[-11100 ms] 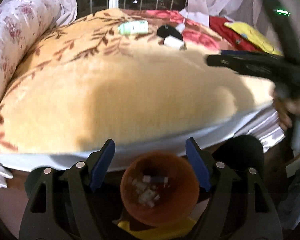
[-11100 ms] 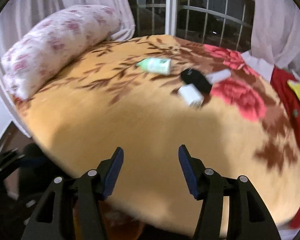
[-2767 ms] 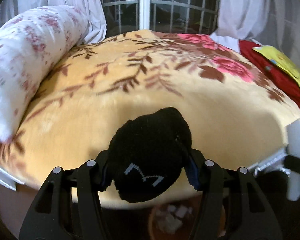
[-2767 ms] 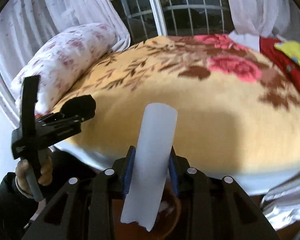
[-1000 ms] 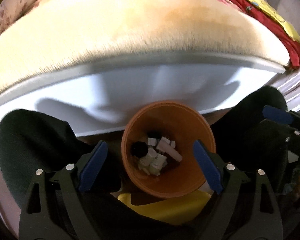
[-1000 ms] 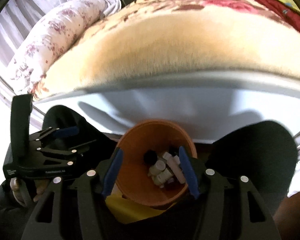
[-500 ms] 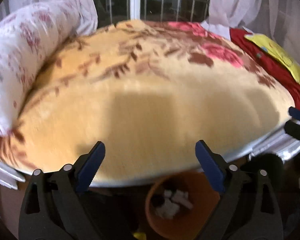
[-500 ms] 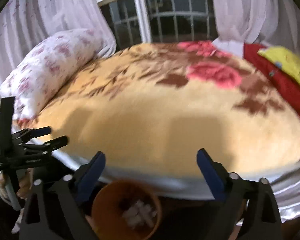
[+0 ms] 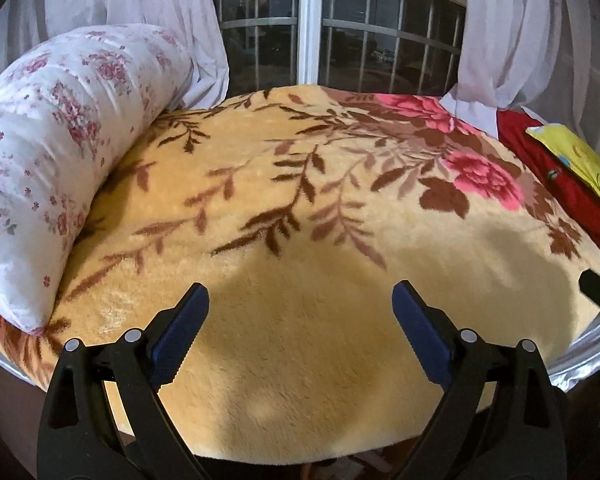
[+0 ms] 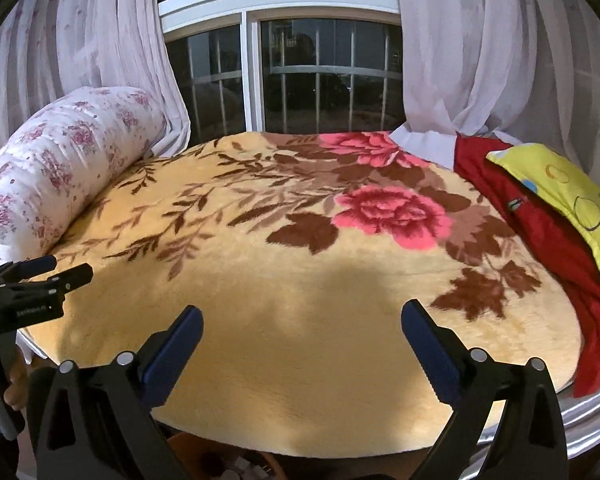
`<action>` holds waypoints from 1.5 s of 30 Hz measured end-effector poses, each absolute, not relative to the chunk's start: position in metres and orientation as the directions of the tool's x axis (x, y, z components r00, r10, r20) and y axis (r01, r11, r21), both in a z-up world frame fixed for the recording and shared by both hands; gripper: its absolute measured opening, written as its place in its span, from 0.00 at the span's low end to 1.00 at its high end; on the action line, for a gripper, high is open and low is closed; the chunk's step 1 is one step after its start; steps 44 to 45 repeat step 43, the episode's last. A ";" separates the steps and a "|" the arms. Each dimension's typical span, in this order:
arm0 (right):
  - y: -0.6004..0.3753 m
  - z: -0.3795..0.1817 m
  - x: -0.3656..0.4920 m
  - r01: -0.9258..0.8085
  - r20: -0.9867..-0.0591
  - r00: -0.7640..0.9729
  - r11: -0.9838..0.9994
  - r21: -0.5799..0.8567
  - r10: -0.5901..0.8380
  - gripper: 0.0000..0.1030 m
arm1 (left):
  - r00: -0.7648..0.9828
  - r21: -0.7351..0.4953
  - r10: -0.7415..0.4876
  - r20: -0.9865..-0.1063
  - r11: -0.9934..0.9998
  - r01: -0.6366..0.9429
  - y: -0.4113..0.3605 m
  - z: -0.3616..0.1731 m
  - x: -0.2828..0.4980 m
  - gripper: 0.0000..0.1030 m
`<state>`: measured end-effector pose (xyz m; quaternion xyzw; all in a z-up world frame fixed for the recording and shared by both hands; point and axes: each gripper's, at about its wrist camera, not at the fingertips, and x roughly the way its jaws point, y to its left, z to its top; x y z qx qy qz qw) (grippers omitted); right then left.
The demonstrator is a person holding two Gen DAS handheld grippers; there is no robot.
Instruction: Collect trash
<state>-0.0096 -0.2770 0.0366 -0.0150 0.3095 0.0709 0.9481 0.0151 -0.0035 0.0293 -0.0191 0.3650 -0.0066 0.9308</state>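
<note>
My left gripper (image 9: 300, 308) is open and empty above the near edge of the bed. My right gripper (image 10: 302, 330) is open and empty too, a little to the right. The left gripper also shows at the left edge of the right wrist view (image 10: 56, 272), jaws apart. The orange trash bin (image 10: 236, 466) is mostly hidden under the bed's near edge; only its rim and a few white bits show. No loose trash shows on the yellow floral blanket (image 9: 300, 208).
A white flowered bolster pillow (image 9: 52, 152) lies along the bed's left side. A red cloth (image 10: 540, 224) and a yellow pillow (image 10: 564, 196) lie at the right. A barred window (image 10: 320, 80) with white curtains stands behind the bed.
Both grippers have risen from over the bin to look across the bed. The bin has dropped almost out of view. Both stay open and empty.
</note>
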 end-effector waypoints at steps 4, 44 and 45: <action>-0.274 0.030 -0.003 -0.144 -0.601 0.788 0.989 0.032 0.134 0.95 | 0.731 -0.025 -0.012 -0.683 1.000 -0.007 0.000 0.026 0.017 0.88; -0.285 0.007 -0.003 -0.103 -0.651 0.746 0.990 0.098 0.142 0.95 | 0.696 -0.072 -0.060 -0.715 0.997 0.011 0.004 0.010 0.024 0.91; -0.285 0.007 -0.003 -0.103 -0.651 0.746 0.990 0.098 0.142 0.95 | 0.696 -0.072 -0.060 -0.715 0.997 0.011 0.004 0.010 0.024 0.91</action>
